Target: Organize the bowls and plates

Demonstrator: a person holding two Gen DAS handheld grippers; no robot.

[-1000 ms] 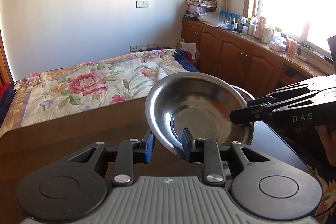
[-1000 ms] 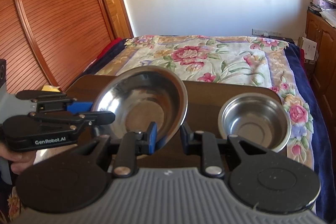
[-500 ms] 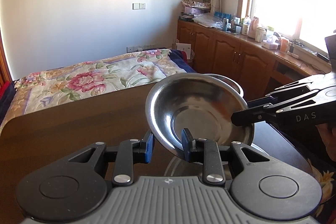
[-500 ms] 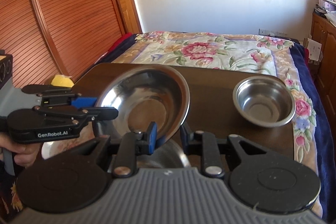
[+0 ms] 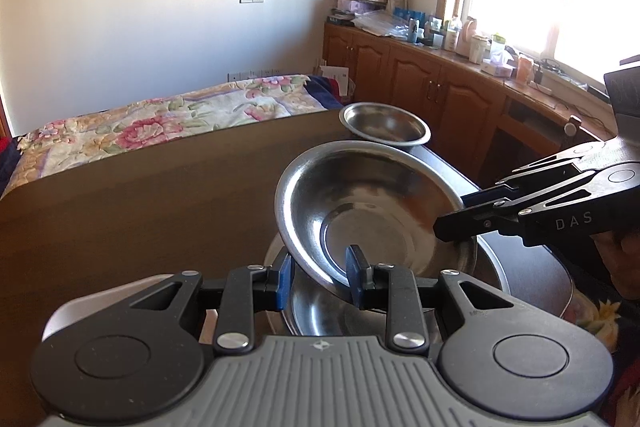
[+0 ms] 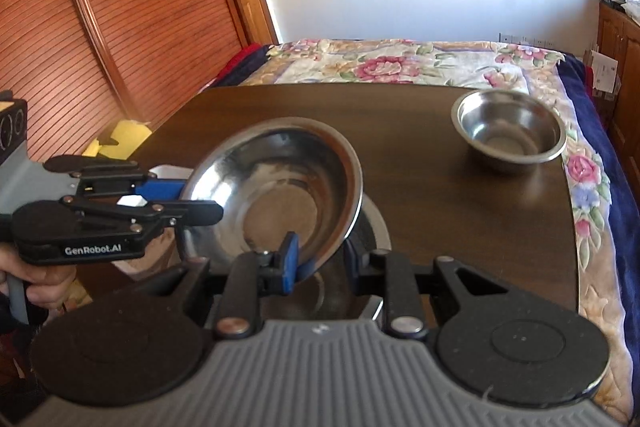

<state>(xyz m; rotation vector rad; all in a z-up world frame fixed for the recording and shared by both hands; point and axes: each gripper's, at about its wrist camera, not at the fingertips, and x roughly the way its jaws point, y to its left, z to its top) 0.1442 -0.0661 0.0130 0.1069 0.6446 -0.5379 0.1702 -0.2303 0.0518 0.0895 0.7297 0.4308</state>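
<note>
Fingers of the left hand-held gripper (image 5: 318, 281) and right hand-held gripper (image 6: 320, 259) are clamping opposite rims of a tilted steel plate (image 5: 372, 211), hovering over another plate (image 6: 372, 223) on the worktop (image 6: 460, 195).

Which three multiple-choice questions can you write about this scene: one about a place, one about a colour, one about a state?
1. Where does the small steel bowl stand?
A. On the bed
B. On the table, near its far right corner
C. Inside another dish

2. What colour are the pads inside the fingers?
A. Blue
B. Red
C. Green

3. In what state is the wide steel dish?
A. Flat on the wood
B. Upside down
C. Lifted and tilted, gripped at its rim by the left tongs and the right tongs

Answers:
1 B, it stands alone on the dark wood.
2 A, blue shows on both pairs.
3 C, its rim sits between both pairs and its hollow faces the cameras.
</note>
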